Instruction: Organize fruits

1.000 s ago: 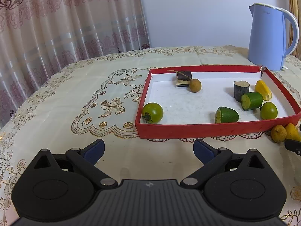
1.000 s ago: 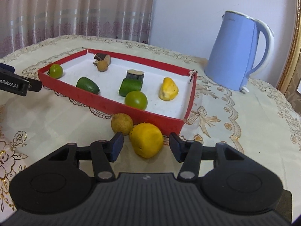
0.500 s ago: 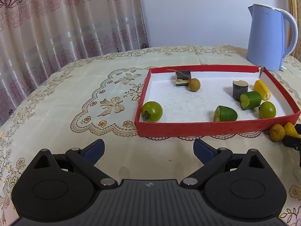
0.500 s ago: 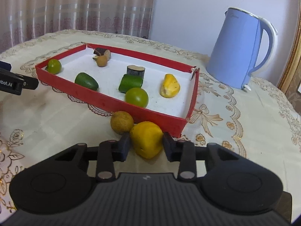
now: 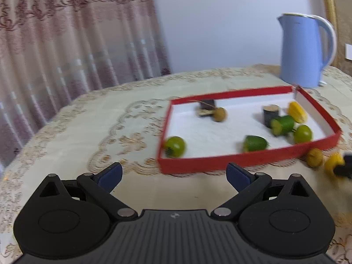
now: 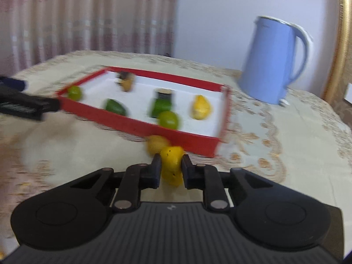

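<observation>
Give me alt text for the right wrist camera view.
The right gripper is shut on a yellow fruit just outside a red tray of fruit pieces. A second yellowish fruit lies against the tray, with a blue kettle behind; the image is motion-blurred.

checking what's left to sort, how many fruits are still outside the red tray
2. A yellow fruit is held between the right gripper's jaws just in front of the red tray; a small round yellow-brown fruit sits behind it against the tray's front wall. None seem hidden.
</observation>
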Motion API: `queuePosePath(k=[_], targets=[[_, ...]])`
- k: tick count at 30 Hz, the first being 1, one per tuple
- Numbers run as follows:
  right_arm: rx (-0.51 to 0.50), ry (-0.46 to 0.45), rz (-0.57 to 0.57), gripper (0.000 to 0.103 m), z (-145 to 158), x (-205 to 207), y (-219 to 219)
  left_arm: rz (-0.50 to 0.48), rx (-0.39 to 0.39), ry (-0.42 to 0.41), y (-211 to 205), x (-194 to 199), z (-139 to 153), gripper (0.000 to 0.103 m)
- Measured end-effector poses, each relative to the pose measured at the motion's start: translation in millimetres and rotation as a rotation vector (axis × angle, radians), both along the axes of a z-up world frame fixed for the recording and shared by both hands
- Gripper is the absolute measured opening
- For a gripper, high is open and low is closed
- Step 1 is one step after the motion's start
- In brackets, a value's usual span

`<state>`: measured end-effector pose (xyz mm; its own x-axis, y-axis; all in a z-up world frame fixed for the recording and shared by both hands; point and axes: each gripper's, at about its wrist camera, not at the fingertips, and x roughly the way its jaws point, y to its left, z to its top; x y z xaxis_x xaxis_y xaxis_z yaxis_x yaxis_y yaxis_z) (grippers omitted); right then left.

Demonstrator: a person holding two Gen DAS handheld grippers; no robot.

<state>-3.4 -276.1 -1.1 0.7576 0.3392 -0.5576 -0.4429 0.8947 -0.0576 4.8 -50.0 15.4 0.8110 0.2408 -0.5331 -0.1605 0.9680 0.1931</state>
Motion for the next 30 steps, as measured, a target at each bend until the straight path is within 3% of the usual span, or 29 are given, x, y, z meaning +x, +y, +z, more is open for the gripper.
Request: queuePosePath(k=[1,3,6,9,11,12,14,15,16,20,23,29,30], targets=[[0.005,0.003,0.046,0.003,1.5,-6.0,9.4,0.011,-0.011,-0.002,4.5,1.0,1.8,0.101],[0.030,0.005,0.110,0.003,3.5,-10.4,29.3,0.029,-0.037,-0.004,12.5,2.6,4.2,0.101],[-0.009,-0.021,0.186,0.009,-2.6,-11.6,60.2,0.044,-0.056,0.014,18.1,3.8,4.0,0.101],[-0.032,-0.070,0.166,0.015,5.4,-18.0,57.0,-0.018,-0.091,0.034,16.0,-1.9,3.0,0.101],[-0.019,-0.111,0.081,0.022,15.6,-22.4,36.1,-0.099,-0.121,0.035,8.1,-7.3,2.9,0.101],[-0.007,-0.125,0.017,0.031,18.7,-23.3,22.5,-0.151,-0.135,0.034,2.4,-10.0,3.1,0.101],[0.016,-0.145,-0.131,0.057,22.0,-22.9,-9.0,-0.252,-0.144,0.019,-14.8,-16.6,3.5,0.101],[0.031,-0.144,-0.194,0.079,21.6,-22.8,-25.1,-0.303,-0.141,0.008,-26.4,-20.4,3.4,0.101],[0.038,-0.140,-0.264,0.085,20.5,-23.4,-41.2,-0.345,-0.132,0.001,-39.7,-23.6,2.6,0.101],[0.050,-0.106,-0.419,0.086,15.8,-28.4,-73.9,-0.443,-0.020,-0.026,-95.2,-30.3,-8.3,0.101],[0.035,-0.116,-0.468,0.103,12.4,-34.7,-82.5,-0.437,0.077,-0.017,-125.7,-24.8,-24.5,0.101],[-0.026,-0.163,-0.539,0.103,11.9,-38.6,-87.1,-0.452,-0.005,0.050,-137.6,-9.6,-33.9,0.101],[-0.024,-0.157,-0.556,0.103,12.7,-39.9,-89.7,-0.449,-0.014,0.058,-138.2,-6.7,-34.9,0.097]])
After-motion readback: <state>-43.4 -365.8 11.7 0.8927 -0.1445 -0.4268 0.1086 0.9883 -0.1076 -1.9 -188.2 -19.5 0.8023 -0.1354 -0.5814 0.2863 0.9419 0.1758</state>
